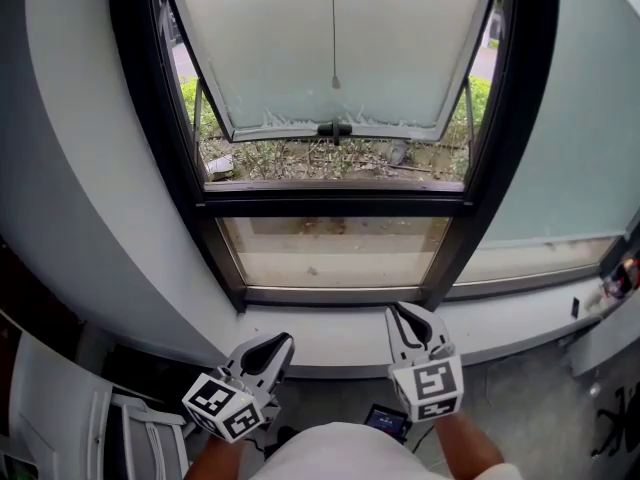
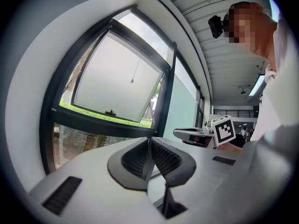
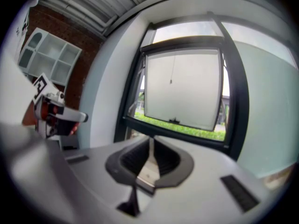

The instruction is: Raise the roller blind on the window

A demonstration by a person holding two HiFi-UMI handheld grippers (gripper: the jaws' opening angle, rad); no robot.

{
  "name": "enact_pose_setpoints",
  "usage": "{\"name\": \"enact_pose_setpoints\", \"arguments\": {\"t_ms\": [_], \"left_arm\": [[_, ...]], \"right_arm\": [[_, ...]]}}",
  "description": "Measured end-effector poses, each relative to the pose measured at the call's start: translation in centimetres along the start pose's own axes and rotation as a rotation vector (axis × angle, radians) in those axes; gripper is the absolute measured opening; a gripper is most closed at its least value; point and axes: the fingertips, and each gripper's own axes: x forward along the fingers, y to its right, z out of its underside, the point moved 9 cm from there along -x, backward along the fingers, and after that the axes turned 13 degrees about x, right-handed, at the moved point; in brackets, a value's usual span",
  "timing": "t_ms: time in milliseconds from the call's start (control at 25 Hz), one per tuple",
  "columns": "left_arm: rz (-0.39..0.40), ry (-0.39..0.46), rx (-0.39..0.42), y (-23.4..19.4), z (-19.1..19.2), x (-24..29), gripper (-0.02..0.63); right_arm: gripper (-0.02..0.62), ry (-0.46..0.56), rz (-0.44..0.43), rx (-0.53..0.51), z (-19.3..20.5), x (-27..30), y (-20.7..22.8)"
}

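Observation:
The window has a black frame, and its frosted upper sash is tilted open outward. A thin pull cord with a small end weight hangs in front of that sash; it also shows as the cord and the cord. No blind fabric is in view. My left gripper and right gripper are held low in front of the sill, well below the cord and apart from it. The left gripper has its jaws together with nothing between them. So does the right gripper.
A white sill runs under the window. A fixed frosted pane lies to the right. White furniture stands at lower left, with a small dark device on the floor. A white shelf unit hangs on a brick wall.

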Motion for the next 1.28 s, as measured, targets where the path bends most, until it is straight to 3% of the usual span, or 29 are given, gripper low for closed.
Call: {"name": "enact_pose_setpoints", "arguments": {"t_ms": [440,760,1280], "left_arm": [[0.03,-0.053,-0.026,-3.5,0.7,-2.5,0.041],[0.097,-0.067,-0.025,-3.9,0.8,-3.5,0.041],[0.112,-0.063,-0.037,-5.3,1.2,-4.4,0.041]], "right_arm": [[0.041,-0.108,0.048,0.091,2.3,1.0,-2.8],[0.04,-0.126,0.076,0.155,2.9,0.7,-4.6],[0.023,-0.145,0.069,0.152,3.0,1.8,-6.6]]}}
